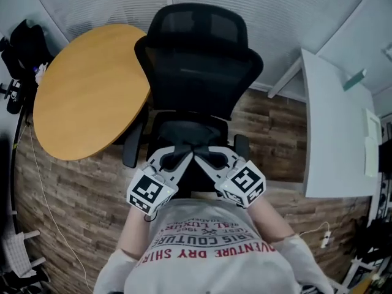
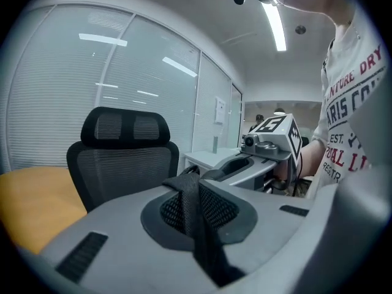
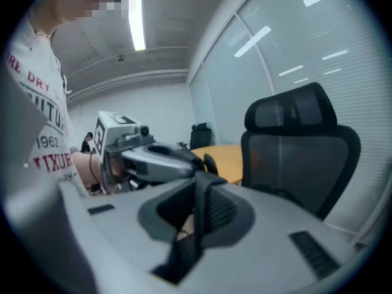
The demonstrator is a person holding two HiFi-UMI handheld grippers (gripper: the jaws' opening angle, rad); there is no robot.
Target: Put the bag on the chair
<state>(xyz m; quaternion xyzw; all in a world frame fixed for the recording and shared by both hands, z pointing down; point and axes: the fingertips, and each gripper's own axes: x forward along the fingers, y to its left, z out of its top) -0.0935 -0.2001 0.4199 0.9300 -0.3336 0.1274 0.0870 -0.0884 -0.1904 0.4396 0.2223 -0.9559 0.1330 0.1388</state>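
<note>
**Bag held up by both grippers, not yet on the chair**

Bag point(image 1: 195, 177) is carried in the air, near the person's body and just before the front edge of the black office chair point(image 1: 193, 66). From the head view it is only a dark shape between the two grippers, and I cannot separate it clearly from the seat behind it. The left gripper point(image 1: 181, 159) has its jaws closed tight on a black woven strap point(image 2: 197, 216). The right gripper point(image 1: 208, 158) is clamped in the same way on a second strap point(image 3: 197, 210). Both point toward the chair back. A round wooden table point(image 1: 92, 90) stands at the far left and a white desk point(image 1: 334, 127) at the right.

Picking up seems done. What is left, in my judgement, is to bring the bag over the seat, lower it and release both straps.
</note>
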